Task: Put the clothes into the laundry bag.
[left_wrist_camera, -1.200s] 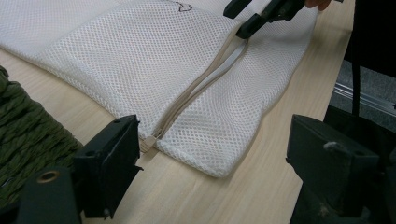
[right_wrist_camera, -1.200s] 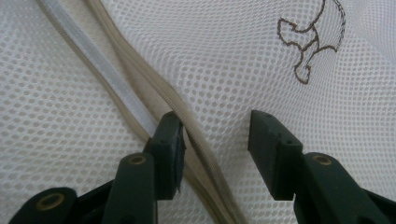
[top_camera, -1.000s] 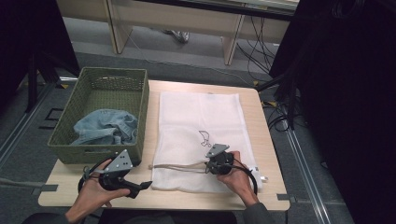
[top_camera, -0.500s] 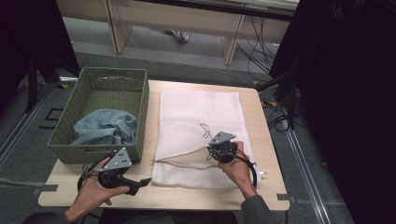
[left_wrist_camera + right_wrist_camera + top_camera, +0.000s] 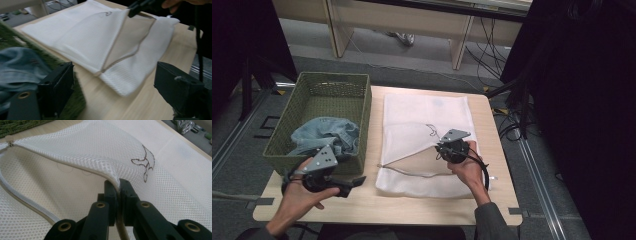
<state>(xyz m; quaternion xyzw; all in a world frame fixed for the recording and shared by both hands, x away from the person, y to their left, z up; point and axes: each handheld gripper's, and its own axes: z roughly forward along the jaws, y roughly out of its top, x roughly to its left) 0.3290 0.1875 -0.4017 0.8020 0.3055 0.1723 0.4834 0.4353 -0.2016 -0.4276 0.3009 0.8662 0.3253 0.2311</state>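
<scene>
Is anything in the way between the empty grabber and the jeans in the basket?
Only the basket's near wall. The left gripper is open just outside it, low over the table, and the jeans lie inside, so it must go up over the rim.

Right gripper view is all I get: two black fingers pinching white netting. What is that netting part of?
Observer: It is the upper edge of a white mesh bag that lies on a wooden table. The right gripper lifts that edge, so the zip opening gapes.
Operator: What is the other hand doing?
Observer: The left gripper hovers near the table's front edge, beside a green basket. Its fingers are open and hold nothing.
Operator: Is anything in that basket?
Observer: A crumpled blue denim garment lies in its near end.
</scene>
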